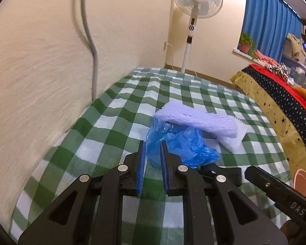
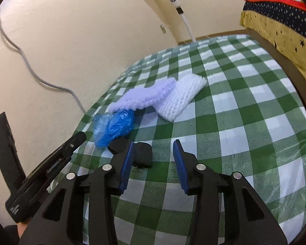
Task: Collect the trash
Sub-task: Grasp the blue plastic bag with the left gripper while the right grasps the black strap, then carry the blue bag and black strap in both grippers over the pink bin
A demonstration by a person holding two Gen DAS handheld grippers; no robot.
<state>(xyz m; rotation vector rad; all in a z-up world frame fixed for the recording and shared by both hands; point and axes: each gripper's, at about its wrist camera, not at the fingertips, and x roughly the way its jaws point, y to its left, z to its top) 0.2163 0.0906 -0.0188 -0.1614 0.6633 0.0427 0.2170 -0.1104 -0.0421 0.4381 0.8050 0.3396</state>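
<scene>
A crumpled blue plastic bag [image 1: 179, 145] lies on the green checked tablecloth [image 1: 116, 122]. A lavender foam net [image 1: 197, 120] rests on it, with a white foam net [image 1: 234, 140] behind. My left gripper [image 1: 153, 145] is partly open, its fingertips around the bag's near left edge, with a gap between the pads. In the right wrist view the bag [image 2: 114, 126], lavender net [image 2: 144, 96] and white net [image 2: 181, 98] lie ahead to the left. My right gripper [image 2: 153, 145] is open and empty above the cloth, right of the bag.
A cream wall with a grey cable [image 1: 91, 47] borders the table on the left. A standing fan [image 1: 195, 0] is beyond the far edge. A star-patterned cloth [image 1: 275, 106] lies on the right. The left gripper's body [image 2: 49, 167] shows at the right view's left.
</scene>
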